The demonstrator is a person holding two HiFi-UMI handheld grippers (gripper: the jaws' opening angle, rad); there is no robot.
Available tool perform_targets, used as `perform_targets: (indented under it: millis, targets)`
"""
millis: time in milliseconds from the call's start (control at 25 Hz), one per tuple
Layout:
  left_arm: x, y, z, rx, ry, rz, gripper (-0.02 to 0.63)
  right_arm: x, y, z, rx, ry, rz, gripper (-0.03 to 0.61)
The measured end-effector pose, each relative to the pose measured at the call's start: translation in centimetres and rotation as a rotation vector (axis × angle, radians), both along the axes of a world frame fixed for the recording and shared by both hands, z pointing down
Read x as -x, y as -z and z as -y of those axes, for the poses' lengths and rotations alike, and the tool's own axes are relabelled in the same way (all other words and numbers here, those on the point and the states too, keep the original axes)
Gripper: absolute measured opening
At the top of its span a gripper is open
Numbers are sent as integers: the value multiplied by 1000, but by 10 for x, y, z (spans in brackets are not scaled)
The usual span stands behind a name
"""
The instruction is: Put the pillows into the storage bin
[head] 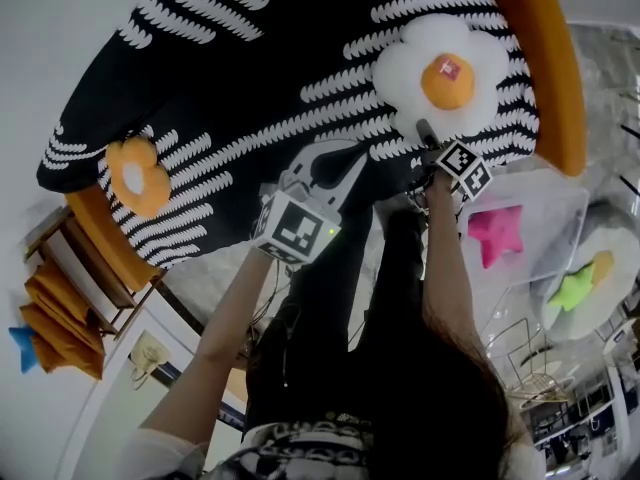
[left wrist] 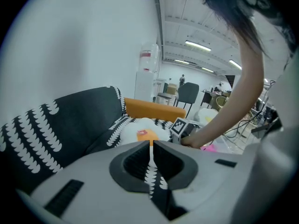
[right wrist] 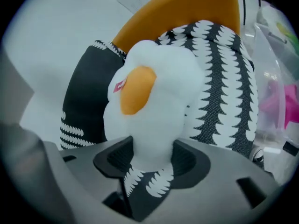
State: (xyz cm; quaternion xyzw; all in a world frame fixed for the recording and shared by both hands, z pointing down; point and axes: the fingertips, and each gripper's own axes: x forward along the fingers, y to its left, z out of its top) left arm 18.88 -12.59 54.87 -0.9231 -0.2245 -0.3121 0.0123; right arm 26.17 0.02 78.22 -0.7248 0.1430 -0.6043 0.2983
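The black-and-white sofa (head: pixel 260 58) fills most of my head view. The white flower pillow (head: pixel 440 73) lies on it at the right end, close to the orange arm (head: pixel 545 58). The clear storage bin (head: pixel 540 203) stands just beside that end, below the orange arm in my head view, and a pink star pillow (head: pixel 497 233) shows through its wall. Between the white pillow and an orange flower pillow (head: pixel 135 175) near the sofa's left end, the patterned cover runs open.

My right gripper (right wrist: pixel 150 155) has the white pillow's lower petal between its jaws — both pads press into the plush. My left gripper (left wrist: pixel 151 148) hangs over the sofa's front edge with its jaws drawn to a thin slit and nothing in it. Glare blurs the bin's rim — I cannot trace its far edge.
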Motion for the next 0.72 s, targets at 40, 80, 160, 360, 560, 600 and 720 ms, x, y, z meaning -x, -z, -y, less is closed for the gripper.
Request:
perform_targets:
  millis: [40,80,160,360,560,600,720]
  targets:
    - [1,0,-2,-3,-11,3,17,0,5,0,9,11,-20,220]
    - [2,1,-5,-6,-23,6,17,0,10,0,19,16,-40,194]
    - [4,3,-13,-10,-46,9,17,0,21,-3,24,5,-71,164]
    - [-1,17,-36,-14,-90,-9,17,-5,59,-16,-48,-45,-137,127]
    - [-18,39,-68,-23,-155,-39,17,-11,106,-47,-84,-46,-196,112]
    - [-22,43,-78,-24,-170,-45,17,-10,115,-56,-91,-47,-200,109]
    - [-33,56,-110,-34,-229,-66,17,-6,137,-87,-100,-66,-213,103]
